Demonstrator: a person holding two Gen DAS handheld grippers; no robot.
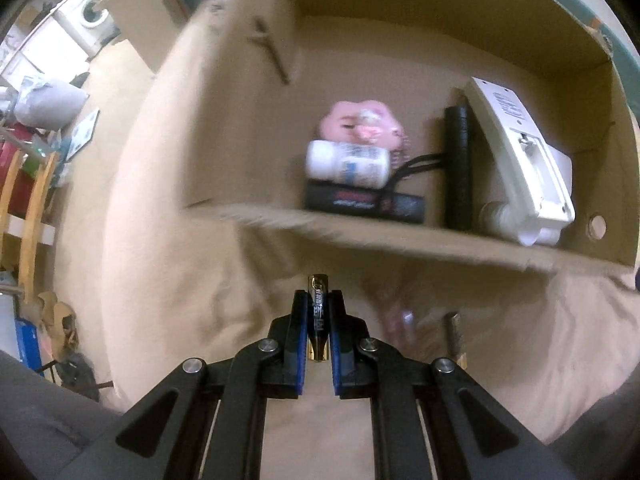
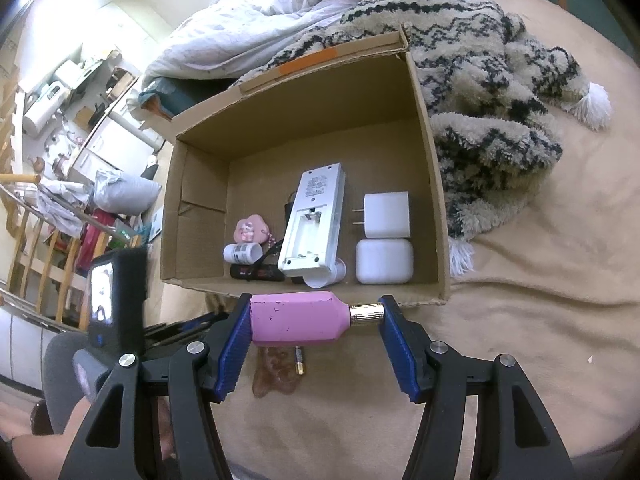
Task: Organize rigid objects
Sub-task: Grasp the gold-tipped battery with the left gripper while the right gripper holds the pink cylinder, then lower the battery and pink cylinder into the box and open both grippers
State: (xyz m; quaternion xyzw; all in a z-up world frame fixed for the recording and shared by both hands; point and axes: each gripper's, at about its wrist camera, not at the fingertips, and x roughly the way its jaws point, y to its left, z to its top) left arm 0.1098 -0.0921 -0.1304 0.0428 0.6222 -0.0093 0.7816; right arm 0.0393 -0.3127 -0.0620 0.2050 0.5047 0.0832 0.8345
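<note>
My left gripper (image 1: pixel 319 300) is shut on a black and gold battery (image 1: pixel 318 312), held just in front of the open cardboard box (image 1: pixel 400 246). My right gripper (image 2: pixel 314 314) is shut on a pink bottle with a gold neck (image 2: pixel 298 318), held endwise between the pads at the box's near wall (image 2: pixel 304 294). Inside the box lie a white remote with its battery bay open (image 2: pixel 314 220), a white charger plug (image 2: pixel 386 214), a white earbud case (image 2: pixel 384 262), a small white bottle (image 2: pixel 240 254), a pink charm (image 2: pixel 250 230) and a black flat pack (image 2: pixel 256 272).
On the beige bedsheet below the pink bottle lie a second battery (image 2: pixel 300 360) and a translucent brown hair clip (image 2: pixel 276 374). A patterned fluffy blanket (image 2: pixel 500 92) lies right of the box, a white duvet (image 2: pixel 280 8) behind it. The bed's left edge drops to cluttered floor.
</note>
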